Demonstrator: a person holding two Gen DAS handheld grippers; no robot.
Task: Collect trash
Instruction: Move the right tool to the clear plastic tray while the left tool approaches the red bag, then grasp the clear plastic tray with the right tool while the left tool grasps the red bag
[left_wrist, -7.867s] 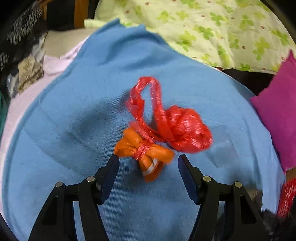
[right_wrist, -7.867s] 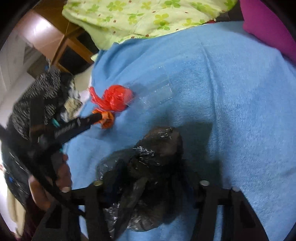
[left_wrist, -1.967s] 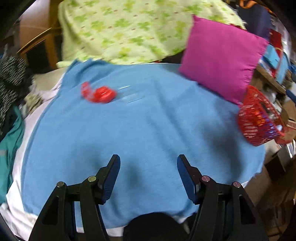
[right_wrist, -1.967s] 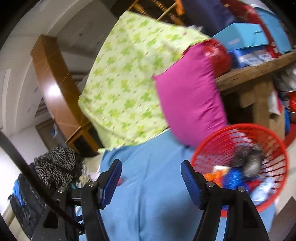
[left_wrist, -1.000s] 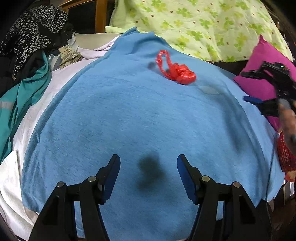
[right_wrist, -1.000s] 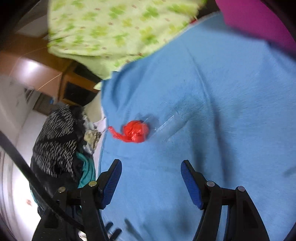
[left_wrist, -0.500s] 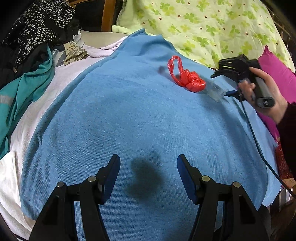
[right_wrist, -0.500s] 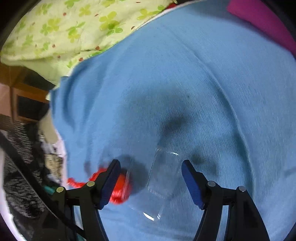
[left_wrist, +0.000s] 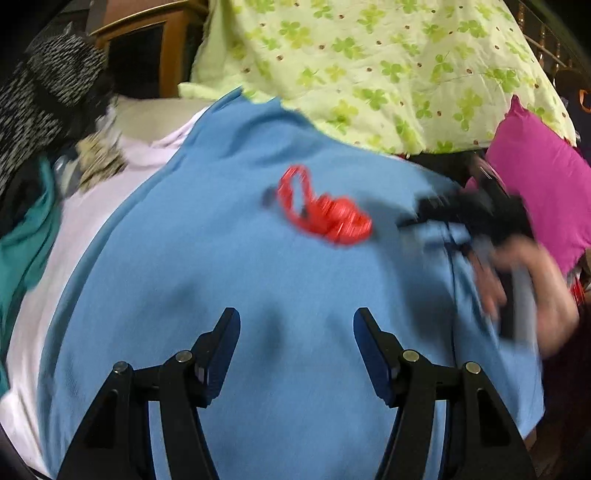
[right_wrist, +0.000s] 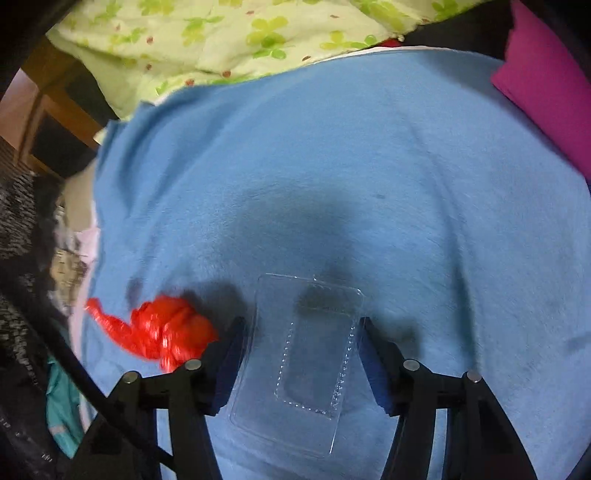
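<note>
Spread over the bed, the blue fleece blanket (right_wrist: 369, 166) is my working surface, soft and yielding. Nearest me in the right wrist view, my right gripper (right_wrist: 301, 349) stands with its jaws wide apart, straddling the clear flat plastic blister pack (right_wrist: 299, 362), which lies flat on the fleece between the two fingers, neither pad pressing it yet. To grip it well I judge I should press down slightly into the blanket so the pads catch the thin raised edges, then close slowly across the short width; the plastic looks slippery and springy and could pop out or buckle. Just left of that jaw, close beside the pack, lies the knotted red plastic bag (right_wrist: 162, 334). Farther off are the green clover-print quilt (right_wrist: 229, 33) and the magenta pillow (right_wrist: 546, 92).

My left gripper (left_wrist: 295, 345) hangs with jaws open and empty above bare blanket, well short of the red bag (left_wrist: 325, 214), which would be its next pickup.

Half a second ago the pack sat lower and partly beyond my right jaws, tilted across them; now it is centred and squared between them. A second ago the right gripper was well apart from both pieces. My left gripper has drawn closer to the red bag.
</note>
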